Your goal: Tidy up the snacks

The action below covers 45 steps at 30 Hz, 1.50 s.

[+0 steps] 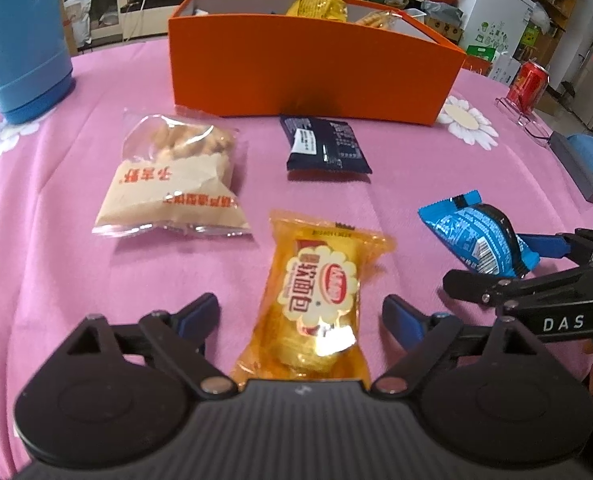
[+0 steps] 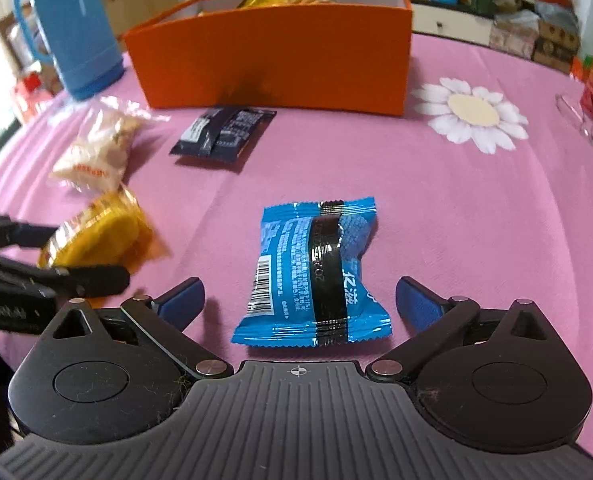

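On the pink bench, your orange box already holds a few packets, yet four snacks lie outside it: the yellow bread packet, the blue packet, the dark packet near the box wall, and the clear biscuit bag. So you're roughly partway. Your left tool tilts down with jaws spread either side of the bread packet, not pressing it. Your right tool is angled likewise, released, straddling the blue packet without contact.

blue thermos, red can, eyeglasses, pink daisy tablecloth
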Each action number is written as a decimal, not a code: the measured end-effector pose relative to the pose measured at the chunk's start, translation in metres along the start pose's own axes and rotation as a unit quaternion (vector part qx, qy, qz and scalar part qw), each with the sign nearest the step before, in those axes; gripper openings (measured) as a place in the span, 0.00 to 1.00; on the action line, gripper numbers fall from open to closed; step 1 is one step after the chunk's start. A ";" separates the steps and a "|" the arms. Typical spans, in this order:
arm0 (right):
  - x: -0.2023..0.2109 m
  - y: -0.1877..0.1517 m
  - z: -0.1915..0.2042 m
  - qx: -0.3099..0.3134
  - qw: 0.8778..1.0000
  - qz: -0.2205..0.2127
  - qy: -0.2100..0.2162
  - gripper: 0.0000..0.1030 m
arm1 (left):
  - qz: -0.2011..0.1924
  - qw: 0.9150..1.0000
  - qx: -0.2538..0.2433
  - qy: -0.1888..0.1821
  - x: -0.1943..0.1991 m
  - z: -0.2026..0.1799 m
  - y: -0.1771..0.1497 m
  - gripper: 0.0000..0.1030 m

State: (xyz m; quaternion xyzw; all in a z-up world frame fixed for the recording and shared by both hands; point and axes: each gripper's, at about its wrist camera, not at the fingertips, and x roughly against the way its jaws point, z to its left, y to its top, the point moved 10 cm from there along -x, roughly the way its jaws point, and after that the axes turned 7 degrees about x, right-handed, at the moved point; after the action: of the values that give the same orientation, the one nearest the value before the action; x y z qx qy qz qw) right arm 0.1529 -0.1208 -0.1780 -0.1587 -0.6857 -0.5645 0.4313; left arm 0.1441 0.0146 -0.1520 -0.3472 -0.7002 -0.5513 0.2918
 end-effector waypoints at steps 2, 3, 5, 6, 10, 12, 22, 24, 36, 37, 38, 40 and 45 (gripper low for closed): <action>-0.001 -0.001 0.000 0.001 1.000 -0.002 -0.005 0.88 | -0.005 1.000 -0.006 0.004 -0.001 -0.001 -0.001 0.88; -0.002 -0.001 0.001 0.009 1.000 -0.007 -0.014 0.87 | -0.008 1.000 -0.014 0.011 -0.002 -0.002 -0.002 0.84; -0.004 -0.002 0.002 0.028 0.999 -0.014 -0.035 0.79 | -0.020 0.998 -0.051 0.035 -0.002 -0.005 -0.003 0.67; -0.003 -0.002 0.003 0.034 0.998 -0.025 -0.039 0.75 | -0.022 0.998 -0.058 0.025 0.000 -0.008 -0.003 0.50; 0.009 0.000 0.001 0.021 0.999 -0.028 -0.026 0.40 | -0.009 0.999 -0.052 0.010 0.006 -0.010 -0.004 0.39; 0.019 -0.004 -0.001 -0.006 1.000 -0.030 -0.007 0.39 | -0.003 1.000 -0.029 -0.008 0.012 -0.009 -0.008 0.39; 0.032 -0.008 -0.010 -0.030 0.999 -0.020 0.010 0.42 | -0.008 1.000 -0.014 -0.008 0.021 -0.005 0.001 0.39; 0.028 -0.015 -0.010 -0.040 0.999 -0.021 0.017 0.55 | 0.003 1.000 -0.016 0.005 0.012 0.001 -0.006 0.39; 0.076 -0.021 0.020 -0.107 0.988 -0.033 0.108 0.68 | 0.001 1.000 -0.001 -0.012 0.010 0.000 -0.003 0.41; 0.070 -0.019 0.027 -0.108 0.986 -0.029 0.123 0.67 | 0.002 1.000 0.000 -0.013 0.010 0.001 -0.003 0.41; 0.063 -0.017 0.033 -0.105 0.985 -0.024 0.133 0.67 | 0.003 1.000 0.001 -0.012 0.011 0.001 -0.003 0.41; 0.046 -0.016 0.038 -0.107 0.985 -0.008 0.139 0.67 | 0.006 1.000 0.003 -0.013 0.012 0.002 -0.003 0.42; 0.044 -0.017 -0.016 -0.112 0.993 -0.020 0.033 0.75 | 0.001 1.000 -0.006 -0.016 0.012 -0.002 0.001 0.50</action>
State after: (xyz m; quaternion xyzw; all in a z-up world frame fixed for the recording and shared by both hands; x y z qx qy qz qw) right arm 0.1224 -0.1528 -0.1546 -0.1740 -0.6062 -0.6512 0.4221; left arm 0.1380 0.0152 -0.1416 -0.3582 -0.7016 -0.5493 0.2787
